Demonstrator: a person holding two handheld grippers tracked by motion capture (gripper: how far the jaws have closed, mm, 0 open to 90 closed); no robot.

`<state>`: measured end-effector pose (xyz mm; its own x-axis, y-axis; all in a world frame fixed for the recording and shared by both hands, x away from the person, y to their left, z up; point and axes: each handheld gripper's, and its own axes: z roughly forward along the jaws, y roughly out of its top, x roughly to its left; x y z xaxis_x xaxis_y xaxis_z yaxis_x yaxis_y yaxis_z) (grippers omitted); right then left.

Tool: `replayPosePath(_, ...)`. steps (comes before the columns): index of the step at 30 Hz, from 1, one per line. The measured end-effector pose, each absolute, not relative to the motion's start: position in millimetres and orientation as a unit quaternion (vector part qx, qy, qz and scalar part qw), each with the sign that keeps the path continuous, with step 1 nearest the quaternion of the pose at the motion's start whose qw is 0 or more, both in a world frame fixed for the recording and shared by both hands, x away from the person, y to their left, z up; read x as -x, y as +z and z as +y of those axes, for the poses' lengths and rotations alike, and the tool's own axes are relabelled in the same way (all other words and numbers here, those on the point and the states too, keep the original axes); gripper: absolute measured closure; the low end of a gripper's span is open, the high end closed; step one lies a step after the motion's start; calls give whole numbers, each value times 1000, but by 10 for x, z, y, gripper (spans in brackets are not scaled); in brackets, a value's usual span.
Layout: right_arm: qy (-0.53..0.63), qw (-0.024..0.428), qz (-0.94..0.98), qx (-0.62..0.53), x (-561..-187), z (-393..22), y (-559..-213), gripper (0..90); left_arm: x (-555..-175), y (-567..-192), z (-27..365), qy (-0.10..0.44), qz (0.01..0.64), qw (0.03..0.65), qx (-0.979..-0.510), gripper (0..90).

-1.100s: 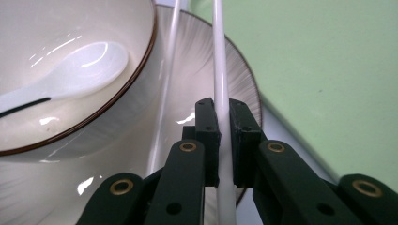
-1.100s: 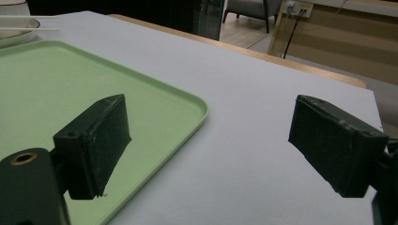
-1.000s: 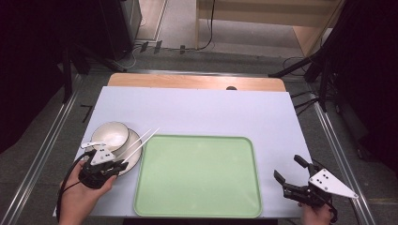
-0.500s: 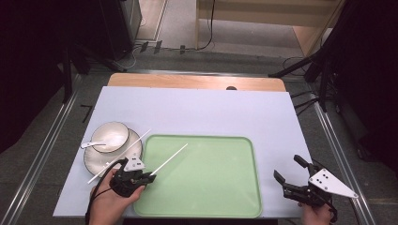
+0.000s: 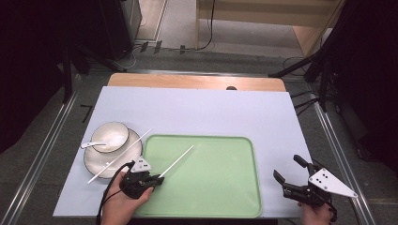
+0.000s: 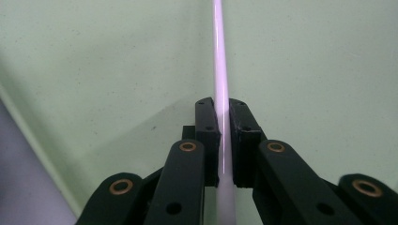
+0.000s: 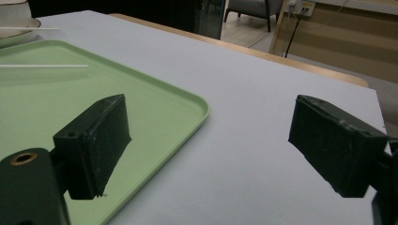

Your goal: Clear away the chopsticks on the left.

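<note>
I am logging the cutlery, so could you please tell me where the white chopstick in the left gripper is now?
In the high view the white chopstick slants over the green tray's left part, its lower end clamped in the left gripper.

In the left gripper view the chopstick [image 6: 220, 70] ran off the far edge, its tip unseen. The bowl [image 7: 13, 9] was cut off at the right gripper view's left corner.
</note>
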<state>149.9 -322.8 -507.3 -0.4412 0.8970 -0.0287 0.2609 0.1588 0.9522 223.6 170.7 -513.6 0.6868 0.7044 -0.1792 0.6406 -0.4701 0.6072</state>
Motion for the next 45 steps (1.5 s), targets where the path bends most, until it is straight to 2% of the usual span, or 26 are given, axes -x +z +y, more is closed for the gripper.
replayPosePath(9,494,321,692,-418,-1503,-3218,-5075,128,-2242,-5159,1718,35,397,344,-850,841)
replayPosePath(15,493,321,692,-419,-1500,-3218,-5075,128,-2247,-5152,1717,22,393,348,-851,776)
replayPosePath(19,494,322,692,-418,-1502,-3222,-5074,128,-2265,-5128,1713,38,395,347,-850,665)
replayPosePath(22,494,319,691,-420,-1505,-3226,-5078,128,-2302,-5080,1695,43,398,363,-841,693)
replayPosePath(27,496,320,689,-420,-1507,-3223,-5076,128,-2346,-5009,1496,60,376,377,-844,857)
replayPosePath(29,495,320,690,-419,-1506,-3219,-5077,128,-2362,-5025,1364,61,365,368,-853,894)
replayPosePath(36,494,319,691,-420,-1501,-3218,-5086,128,-2460,-5176,1121,75,357,336,-868,900)
replayPosePath(45,493,317,692,-421,-1504,-3218,-5092,128,-2519,-5159,1260,90,402,326,-851,900)
